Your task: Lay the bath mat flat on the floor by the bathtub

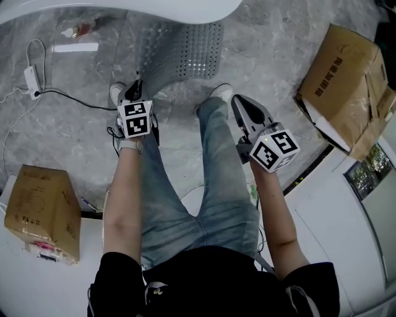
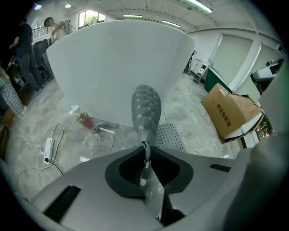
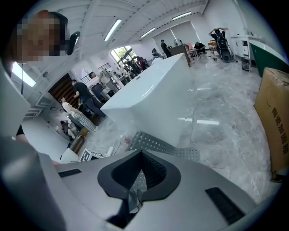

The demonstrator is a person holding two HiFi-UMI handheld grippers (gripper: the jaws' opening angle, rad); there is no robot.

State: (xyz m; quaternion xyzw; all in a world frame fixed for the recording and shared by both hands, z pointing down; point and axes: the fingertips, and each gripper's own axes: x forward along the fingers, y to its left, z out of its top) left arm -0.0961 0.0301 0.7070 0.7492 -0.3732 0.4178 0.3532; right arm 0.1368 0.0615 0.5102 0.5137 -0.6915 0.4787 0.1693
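The bath mat is translucent grey with rows of holes and lies partly on the floor at the foot of the white bathtub. My left gripper is shut on one end of it. In the left gripper view a folded strip of mat rises out of the jaws in front of the tub. My right gripper hangs by the person's shoe and is shut. In the right gripper view the mat runs down into the closed jaws, pinched by a thin edge.
A torn cardboard box stands at the right and another box at the lower left. A power strip with cable and a bottle lie left of the mat. The person's legs stand between the grippers. People are in the background.
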